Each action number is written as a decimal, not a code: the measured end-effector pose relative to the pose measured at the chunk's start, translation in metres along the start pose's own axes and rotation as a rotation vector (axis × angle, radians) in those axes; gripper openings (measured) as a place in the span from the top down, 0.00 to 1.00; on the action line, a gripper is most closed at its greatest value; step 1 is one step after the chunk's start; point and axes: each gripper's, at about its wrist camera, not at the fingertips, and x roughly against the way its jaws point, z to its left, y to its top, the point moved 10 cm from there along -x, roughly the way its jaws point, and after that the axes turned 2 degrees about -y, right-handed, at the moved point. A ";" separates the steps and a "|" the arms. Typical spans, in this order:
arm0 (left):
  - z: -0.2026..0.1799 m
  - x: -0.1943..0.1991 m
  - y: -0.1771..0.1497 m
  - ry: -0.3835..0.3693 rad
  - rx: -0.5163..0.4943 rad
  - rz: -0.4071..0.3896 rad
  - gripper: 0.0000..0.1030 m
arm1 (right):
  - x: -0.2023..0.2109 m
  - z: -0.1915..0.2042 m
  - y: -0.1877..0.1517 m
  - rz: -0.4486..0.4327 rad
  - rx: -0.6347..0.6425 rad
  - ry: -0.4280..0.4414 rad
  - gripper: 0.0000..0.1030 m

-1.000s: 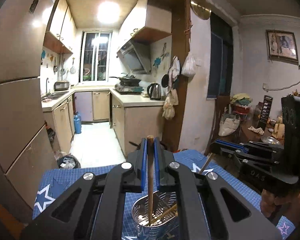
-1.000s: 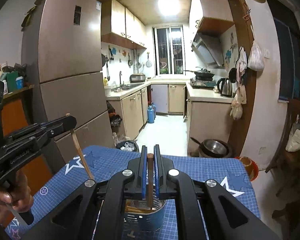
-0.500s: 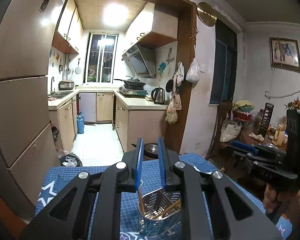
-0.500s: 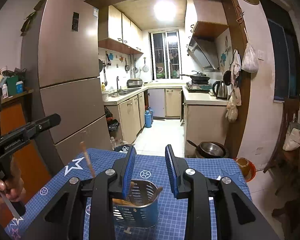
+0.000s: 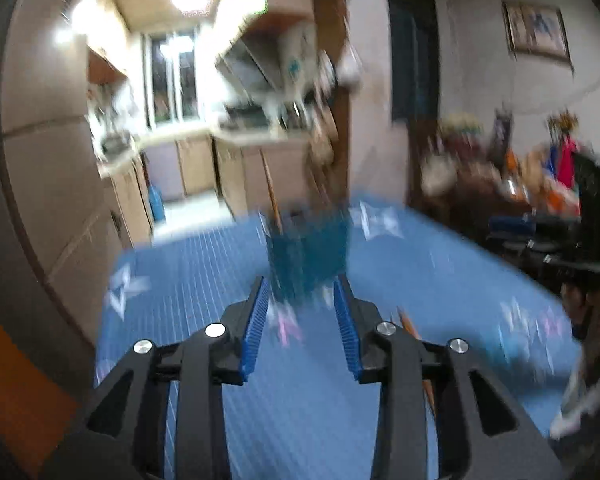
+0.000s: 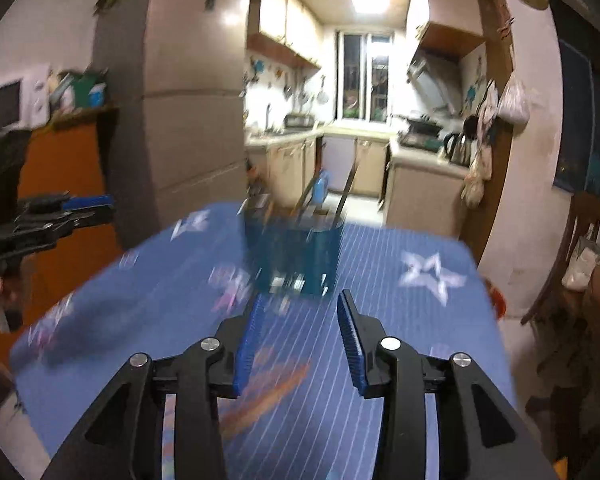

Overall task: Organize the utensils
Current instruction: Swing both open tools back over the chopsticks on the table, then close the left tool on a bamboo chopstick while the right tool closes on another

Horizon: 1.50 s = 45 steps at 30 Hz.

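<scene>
Both views are motion-blurred. A perforated metal utensil holder (image 5: 306, 256) stands on the blue star-patterned mat (image 5: 204, 280), with a wooden chopstick (image 5: 272, 196) sticking up from it. My left gripper (image 5: 300, 284) hangs just short of the holder, its jaws opening with nothing between them. A loose chopstick (image 5: 410, 324) lies on the mat by its right finger. In the right wrist view the holder (image 6: 296, 252) carries chopsticks (image 6: 346, 190), and my right gripper (image 6: 300, 300) is before it, jaws opening and empty. Blurred orange chopsticks (image 6: 268, 396) lie on the mat below it.
A tall fridge (image 6: 188, 120) and an orange cabinet (image 6: 64, 160) stand left of the table. The kitchen doorway (image 6: 360, 140) lies beyond the mat's far edge. Each gripper appears at the side of the other's view: right gripper (image 5: 540, 240), left gripper (image 6: 60, 216). A cluttered side table (image 5: 500, 168) is at the right.
Both grippers let go of the chopsticks they held over the holder, opened, and drew back and down toward the near side of the mat. The chopsticks now stand in the holder.
</scene>
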 end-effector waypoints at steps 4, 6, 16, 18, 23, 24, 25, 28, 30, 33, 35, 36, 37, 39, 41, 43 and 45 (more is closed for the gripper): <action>-0.027 -0.003 -0.084 -0.063 0.025 0.191 0.69 | 0.029 0.034 -0.075 0.052 0.005 0.006 0.61; -0.040 -0.002 -0.114 -0.101 0.033 0.236 0.69 | 0.038 0.048 -0.104 0.070 -0.015 -0.002 0.61; -0.084 -0.008 -0.176 -0.124 -0.007 0.300 0.69 | 0.041 0.115 -0.168 0.122 -0.107 -0.009 0.64; -0.083 -0.017 -0.182 -0.120 -0.005 0.322 0.69 | 0.034 0.123 -0.170 0.139 -0.121 -0.010 0.64; -0.084 -0.029 -0.188 -0.097 -0.021 0.333 0.69 | 0.019 0.135 -0.175 0.170 -0.140 -0.024 0.64; -0.083 -0.030 -0.189 -0.088 -0.026 0.331 0.69 | 0.016 0.138 -0.176 0.179 -0.147 -0.026 0.64; -0.081 -0.031 -0.187 -0.081 -0.028 0.328 0.69 | 0.014 0.138 -0.176 0.184 -0.151 -0.034 0.64; -0.079 -0.033 -0.186 -0.083 -0.023 0.325 0.69 | 0.008 0.140 -0.180 0.203 -0.167 -0.052 0.64; -0.077 -0.033 -0.186 -0.081 -0.016 0.319 0.69 | 0.006 0.140 -0.183 0.204 -0.176 -0.072 0.64; -0.071 -0.035 -0.186 -0.056 0.000 0.318 0.69 | 0.003 0.139 -0.182 0.200 -0.176 -0.106 0.64; -0.067 -0.035 -0.185 -0.040 0.011 0.315 0.73 | -0.001 0.140 -0.180 0.199 -0.177 -0.124 0.64; -0.066 -0.035 -0.185 -0.036 0.021 0.313 0.75 | -0.002 0.139 -0.180 0.197 -0.175 -0.135 0.64; -0.065 -0.035 -0.184 -0.035 0.026 0.312 0.75 | -0.003 0.138 -0.179 0.193 -0.166 -0.157 0.64; -0.062 -0.035 -0.185 -0.028 0.035 0.309 0.83 | -0.004 0.137 -0.179 0.179 -0.150 -0.183 0.64; -0.061 -0.034 -0.185 -0.023 0.043 0.307 0.86 | -0.002 0.135 -0.179 0.163 -0.152 -0.196 0.68; -0.060 -0.033 -0.186 -0.023 0.044 0.305 0.89 | 0.002 0.131 -0.181 0.148 -0.153 -0.203 0.77; -0.061 -0.032 -0.186 -0.026 0.048 0.304 0.89 | 0.009 0.122 -0.184 0.136 -0.138 -0.223 0.82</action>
